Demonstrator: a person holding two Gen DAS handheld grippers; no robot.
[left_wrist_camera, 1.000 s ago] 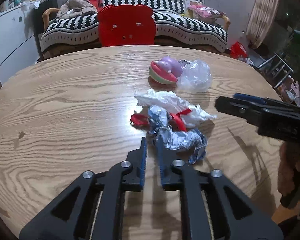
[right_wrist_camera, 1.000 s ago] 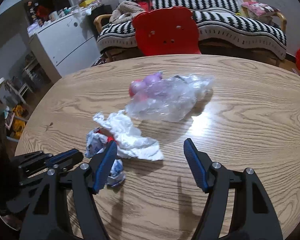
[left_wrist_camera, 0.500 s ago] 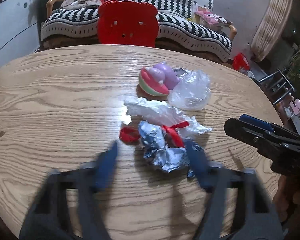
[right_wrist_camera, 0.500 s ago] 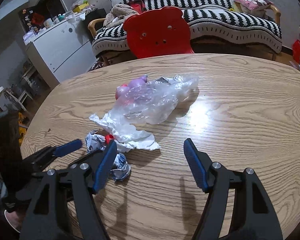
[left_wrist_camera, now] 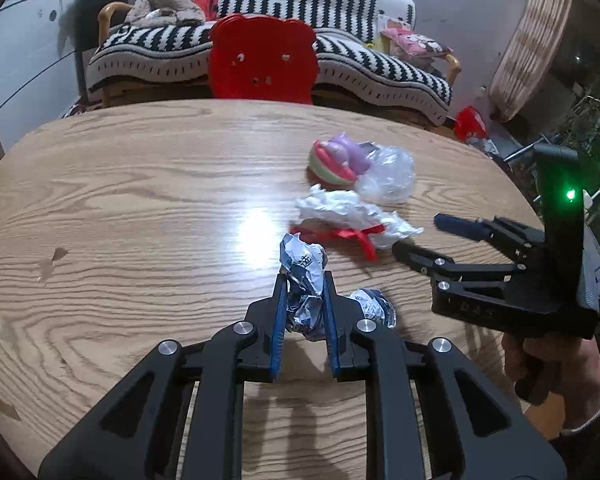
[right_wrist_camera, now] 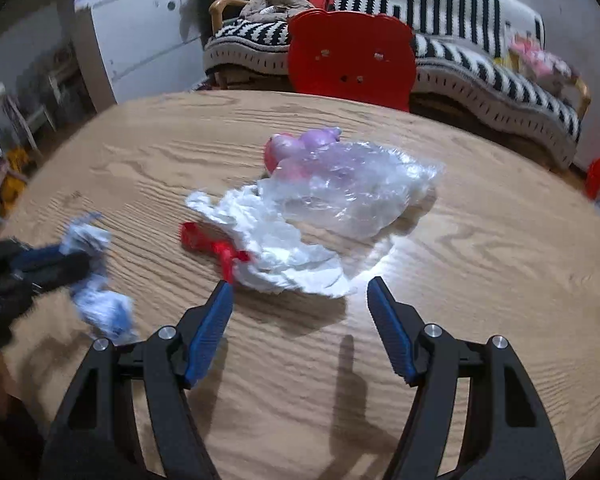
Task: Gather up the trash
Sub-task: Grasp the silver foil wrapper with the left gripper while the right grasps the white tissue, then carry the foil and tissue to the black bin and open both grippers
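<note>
My left gripper (left_wrist_camera: pixel 304 280) has its jaws closing on a crumpled silver-blue foil wrapper (left_wrist_camera: pixel 302 268), which sits pinched between the blue pads. A second wad of the same foil (left_wrist_camera: pixel 370 306) lies just right of it. In the right wrist view the left gripper (right_wrist_camera: pixel 40 264) and its foil (right_wrist_camera: pixel 86 236) are blurred at the left edge. My right gripper (right_wrist_camera: pixel 299 284) stands open just short of a white crumpled sheet (right_wrist_camera: pixel 276 236) tied with a red ribbon (right_wrist_camera: pixel 212 244). A clear plastic bag (right_wrist_camera: pixel 352 188) lies behind the sheet.
A pink and purple toy (left_wrist_camera: pixel 336 160) sits against the clear bag on the round wooden table (left_wrist_camera: pixel 140 200). A red bear-shaped chair back (left_wrist_camera: pixel 262 64) stands at the far edge, with a striped sofa (left_wrist_camera: pixel 360 68) behind it and a white cabinet (right_wrist_camera: pixel 140 40) to the left.
My left gripper opened wide, then closed around the foil wrapper, which now sits apart from the white sheet. My right gripper moved closer to the white sheet.
</note>
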